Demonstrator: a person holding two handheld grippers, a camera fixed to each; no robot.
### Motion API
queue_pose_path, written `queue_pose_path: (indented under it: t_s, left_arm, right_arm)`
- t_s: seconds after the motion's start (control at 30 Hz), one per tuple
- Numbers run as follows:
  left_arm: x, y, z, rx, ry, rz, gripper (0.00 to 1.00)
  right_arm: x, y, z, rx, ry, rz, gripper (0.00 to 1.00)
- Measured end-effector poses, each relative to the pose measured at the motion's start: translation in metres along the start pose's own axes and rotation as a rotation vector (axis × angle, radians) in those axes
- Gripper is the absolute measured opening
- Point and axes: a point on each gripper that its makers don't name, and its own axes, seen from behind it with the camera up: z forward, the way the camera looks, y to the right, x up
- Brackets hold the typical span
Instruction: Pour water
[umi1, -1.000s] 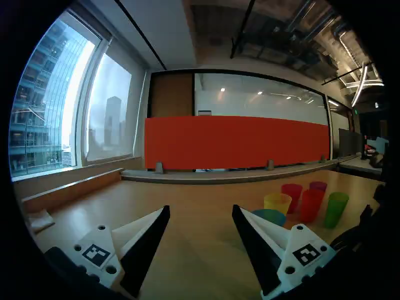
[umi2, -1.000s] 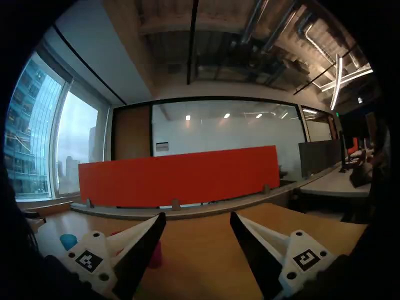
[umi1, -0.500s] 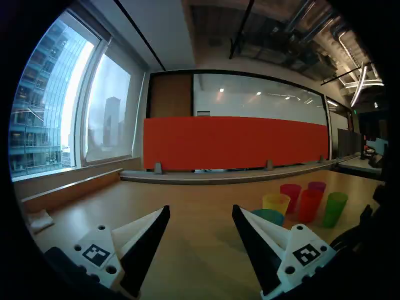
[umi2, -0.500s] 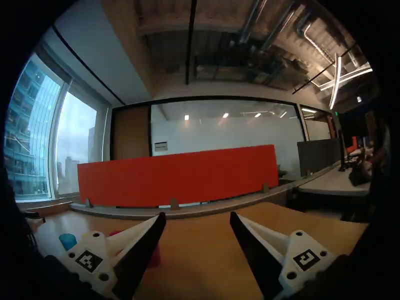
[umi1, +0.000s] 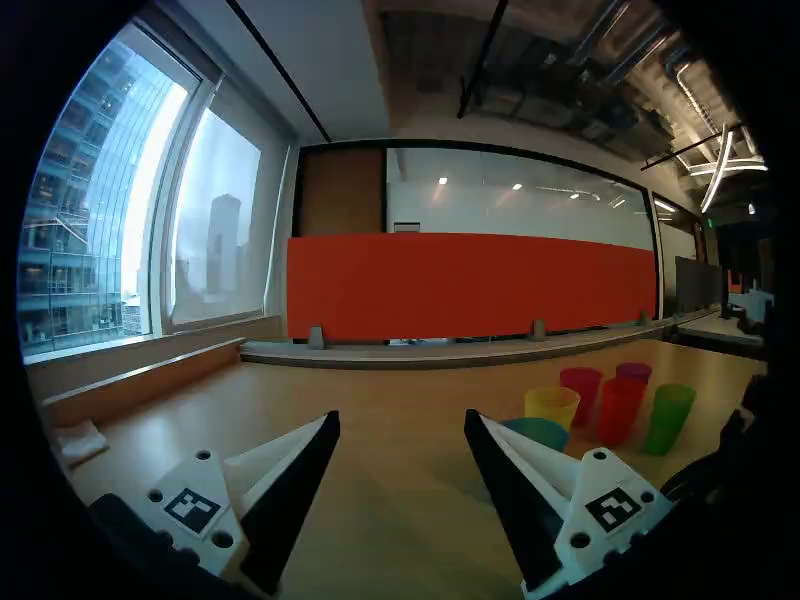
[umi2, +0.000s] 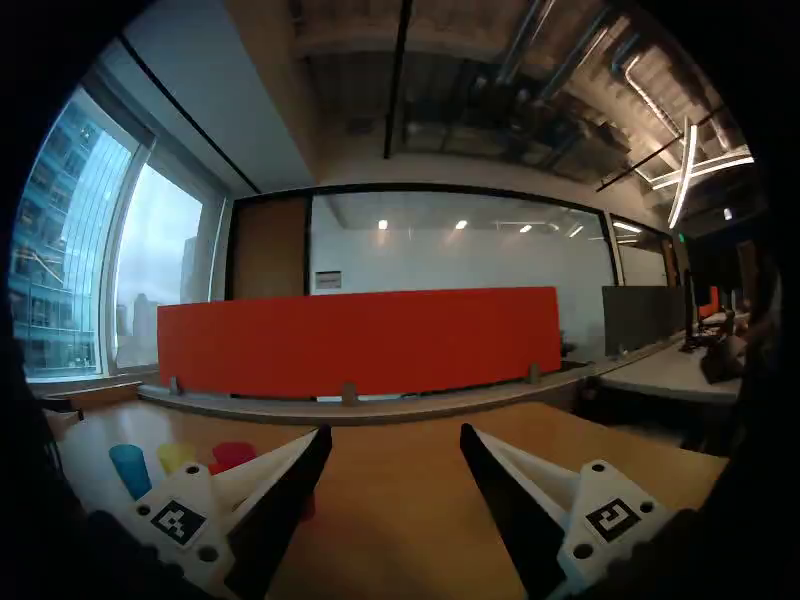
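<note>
Several coloured plastic cups stand in a cluster on the wooden table (umi1: 400, 420), right of my left gripper (umi1: 402, 440): a yellow cup (umi1: 553, 406), a red cup (umi1: 620, 408), a green cup (umi1: 670, 416), a dark red cup (umi1: 581, 383), a purple cup (umi1: 635, 372) and a teal cup (umi1: 540, 432) partly behind the right finger. The left gripper is open and holds nothing. In the right gripper view, my right gripper (umi2: 395, 445) is open too, with a blue cup (umi2: 130, 468), a yellow cup (umi2: 176, 456) and a red cup (umi2: 233, 454) at lower left, behind its left finger.
An orange divider panel (umi1: 470, 285) runs along the table's far edge. Large windows (umi1: 110, 220) fill the left wall. A small white object (umi1: 78, 440) lies at the table's left edge. Another desk (umi2: 670, 375) stands at the right.
The right gripper view has tilted down and turned slightly left, bringing the blue, yellow and red cups more into sight. The left gripper has hardly moved.
</note>
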Motion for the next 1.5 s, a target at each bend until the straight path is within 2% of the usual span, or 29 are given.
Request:
queue_pose_path:
  t_s: [0.3, 0.5, 1.1, 1.5]
  left_arm:
    - [0.0, 0.0, -0.001, 0.0, 0.0, 0.0, 0.93]
    - [-0.001, -0.001, -0.002, 0.0, 0.0, 0.0, 0.92]
    - [0.0, 0.0, 0.0, 0.0, 0.0, 0.0, 0.92]
    - [-0.001, 0.0, -0.001, 0.001, 0.0, 0.0, 0.92]
  right_arm:
    - [-0.027, -0.015, 0.014, 0.075, -0.028, 0.001, 0.99]
    - [-0.041, -0.015, 0.018, 0.089, -0.048, -0.013, 0.99]
    - [-0.065, 0.006, 0.018, 0.052, -0.092, -0.038, 0.99]
    - [-0.065, 0.004, 0.017, 0.051, -0.091, -0.049, 0.99]
